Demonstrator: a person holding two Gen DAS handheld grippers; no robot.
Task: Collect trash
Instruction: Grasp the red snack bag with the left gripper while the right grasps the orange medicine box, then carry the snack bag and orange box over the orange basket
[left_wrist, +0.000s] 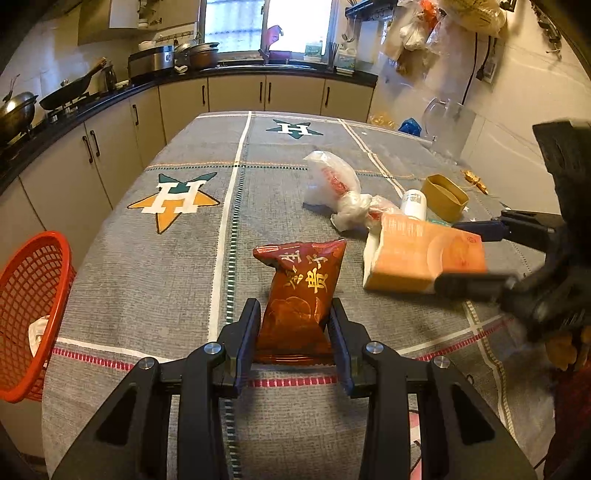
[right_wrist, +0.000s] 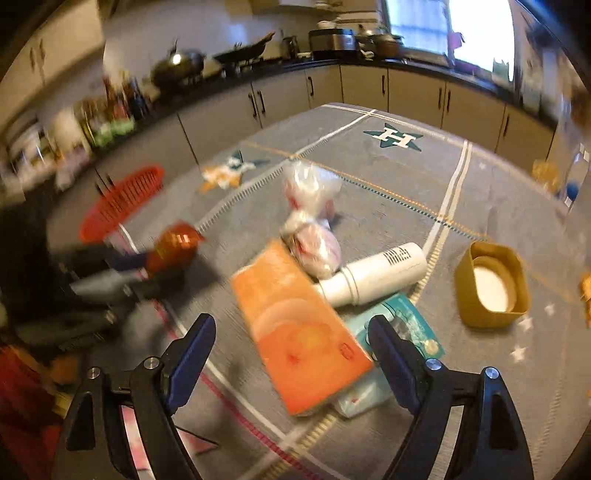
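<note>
My left gripper (left_wrist: 293, 325) is shut on a red snack packet (left_wrist: 301, 295) with gold characters and holds it above the table. The same packet (right_wrist: 173, 245) shows blurred in the right wrist view. A red mesh basket (left_wrist: 27, 314) stands off the table's left edge, with white paper inside; it also shows in the right wrist view (right_wrist: 122, 203). My right gripper (right_wrist: 291, 332) is open above an orange tissue pack (right_wrist: 299, 336), apart from it. The right gripper's fingers (left_wrist: 476, 284) show in the left wrist view beside the orange pack (left_wrist: 424, 258).
On the grey tablecloth (left_wrist: 147, 280) lie a knotted clear plastic bag (right_wrist: 310, 214), a white bottle (right_wrist: 376, 273) on its side, a teal wipes pack (right_wrist: 402, 325) under the orange pack, and a tan paper cup (right_wrist: 491, 284). Kitchen counters with pans run behind.
</note>
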